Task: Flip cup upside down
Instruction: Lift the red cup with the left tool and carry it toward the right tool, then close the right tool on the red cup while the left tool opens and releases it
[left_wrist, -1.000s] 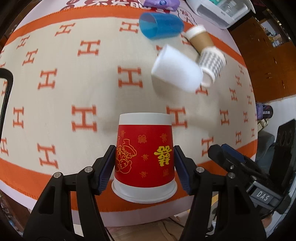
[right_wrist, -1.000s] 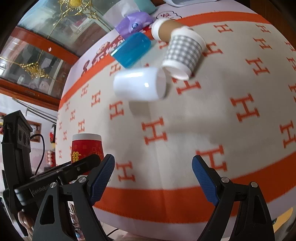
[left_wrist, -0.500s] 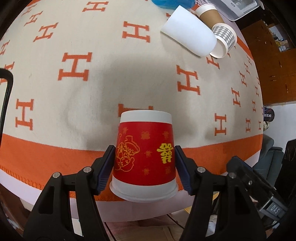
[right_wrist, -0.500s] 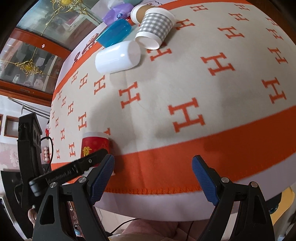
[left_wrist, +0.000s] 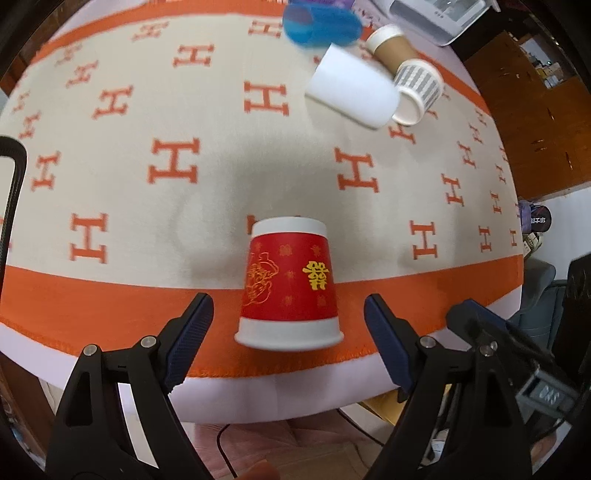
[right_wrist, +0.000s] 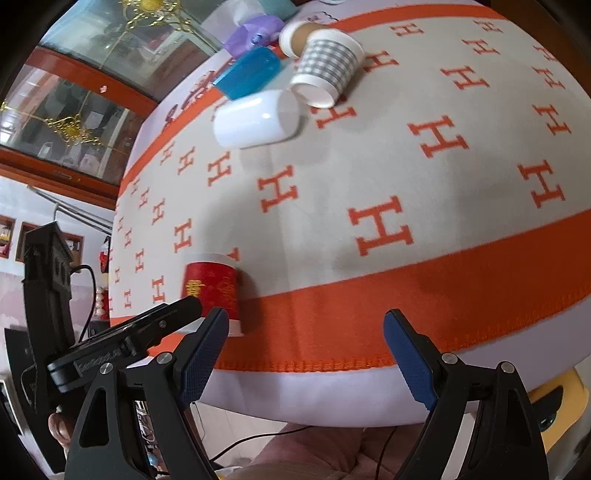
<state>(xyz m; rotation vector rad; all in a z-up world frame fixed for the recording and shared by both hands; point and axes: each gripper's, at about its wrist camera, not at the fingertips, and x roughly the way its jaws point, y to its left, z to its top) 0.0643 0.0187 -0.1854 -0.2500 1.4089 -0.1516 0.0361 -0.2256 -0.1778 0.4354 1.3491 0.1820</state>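
Observation:
A red paper cup (left_wrist: 290, 288) with gold print stands upside down, rim on the orange band at the near table edge. My left gripper (left_wrist: 288, 328) is open, its blue pads on either side of the cup and apart from it. The cup also shows in the right wrist view (right_wrist: 212, 290), behind the left gripper's finger. My right gripper (right_wrist: 303, 343) is open and empty, off the near edge of the table, to the right of the cup.
At the far side lie a white cup (left_wrist: 352, 92), a grey-checked cup (left_wrist: 417, 88), a brown cup (left_wrist: 391, 46) and a blue cup (left_wrist: 321, 27), all on their sides. The cloth (left_wrist: 177, 110) has an orange H pattern. A white appliance (left_wrist: 439, 14) stands beyond.
My left gripper has opened and let go of the red cup, which now stands on the table edge. The right gripper has stayed open.

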